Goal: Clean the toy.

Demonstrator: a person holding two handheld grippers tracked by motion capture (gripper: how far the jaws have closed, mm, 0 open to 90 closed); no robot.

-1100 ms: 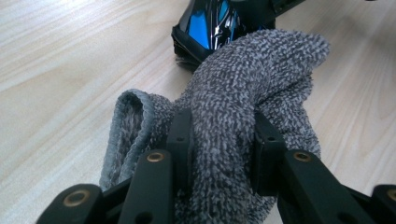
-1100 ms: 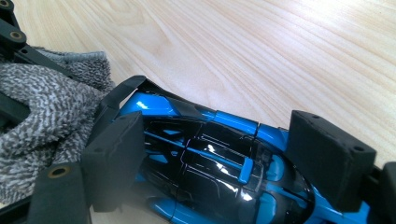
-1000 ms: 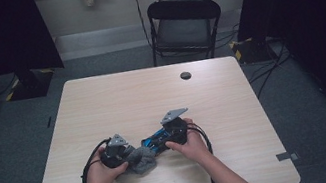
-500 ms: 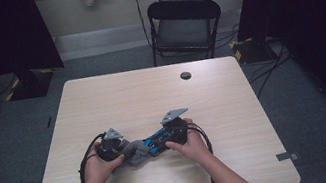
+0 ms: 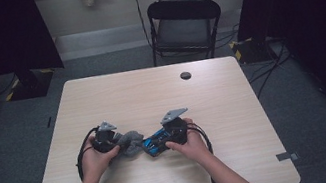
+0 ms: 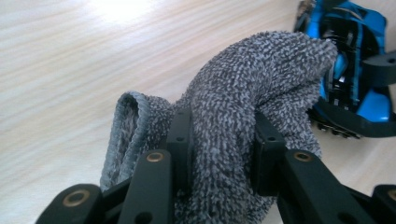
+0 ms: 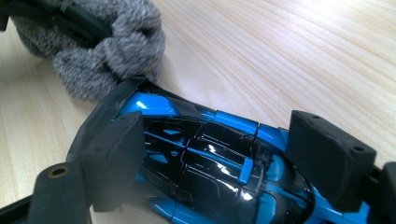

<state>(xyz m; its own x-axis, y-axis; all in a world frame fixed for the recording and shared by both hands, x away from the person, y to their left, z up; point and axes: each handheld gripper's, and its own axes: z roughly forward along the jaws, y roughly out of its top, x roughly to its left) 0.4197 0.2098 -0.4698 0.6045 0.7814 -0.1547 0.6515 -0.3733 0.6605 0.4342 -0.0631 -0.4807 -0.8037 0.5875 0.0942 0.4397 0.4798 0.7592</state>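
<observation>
Left gripper (image 6: 219, 149): jaws clamped on our bunched grey cloth (image 6: 243, 98), its free end beyond the tips touching the car | right gripper (image 7: 224, 154): jaws pinching the blue toy car (image 7: 205, 158) between them, we judge to steady it for wiping.

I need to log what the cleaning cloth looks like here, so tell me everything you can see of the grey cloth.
The grey cloth is a thick, nubby knit in mottled grey, like terry, with a rolled hem showing at one edge. It is bunched into a fold and pinched between the jaws of the left gripper. Its far end presses against one end of the blue and black toy car, which the right gripper clamps by its sides. In the high view it sits between the two hands at the near side of the wooden table.
</observation>
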